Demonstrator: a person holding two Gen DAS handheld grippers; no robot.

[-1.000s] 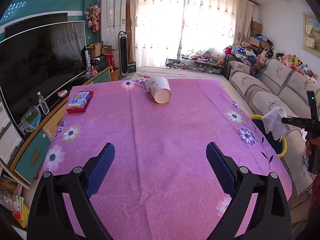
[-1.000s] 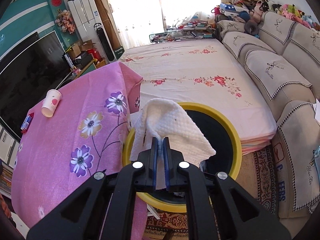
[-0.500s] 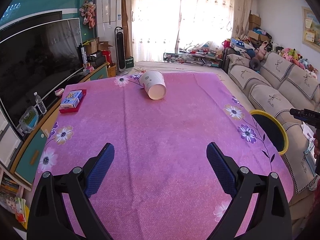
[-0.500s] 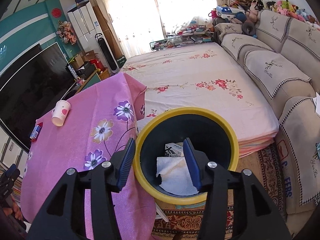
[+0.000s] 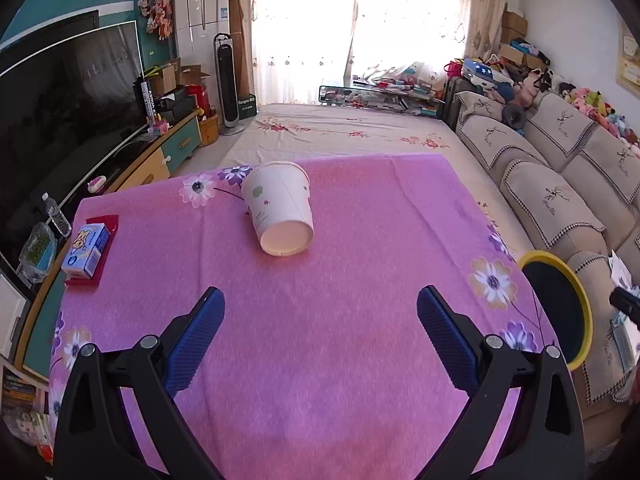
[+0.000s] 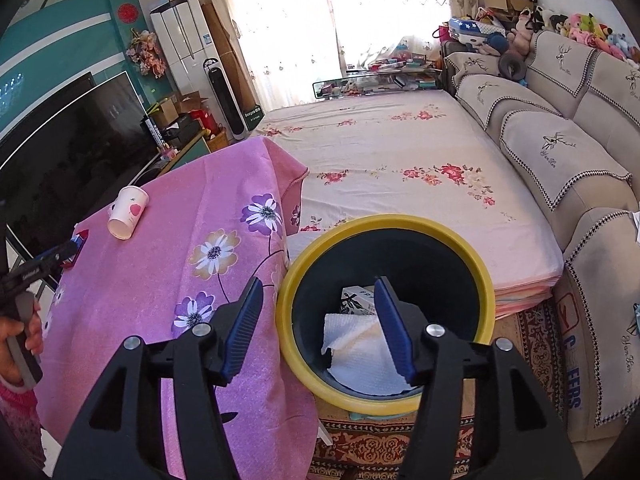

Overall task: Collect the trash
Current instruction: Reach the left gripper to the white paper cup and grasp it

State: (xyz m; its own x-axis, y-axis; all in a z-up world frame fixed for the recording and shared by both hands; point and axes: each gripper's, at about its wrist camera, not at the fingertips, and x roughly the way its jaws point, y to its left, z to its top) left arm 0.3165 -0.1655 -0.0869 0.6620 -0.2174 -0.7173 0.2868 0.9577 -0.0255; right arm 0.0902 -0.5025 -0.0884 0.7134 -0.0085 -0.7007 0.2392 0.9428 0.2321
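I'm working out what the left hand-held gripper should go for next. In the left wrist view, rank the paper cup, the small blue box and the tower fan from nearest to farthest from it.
From the left hand-held gripper, open over the pink cloth:
1. Paper cup, on its side, ahead and slightly left.
2. Small blue box, at the table's left edge; close to the cup's range, so this order is tentative.
3. Tower fan, on the floor beyond the table.

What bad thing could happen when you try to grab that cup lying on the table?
The paper cup lies on its side, so it might roll away when the open left hand-held gripper nudges it. Squeezed too hard, it could crumple. The bin sits below the table's right edge, so a sloppy drop could miss it.
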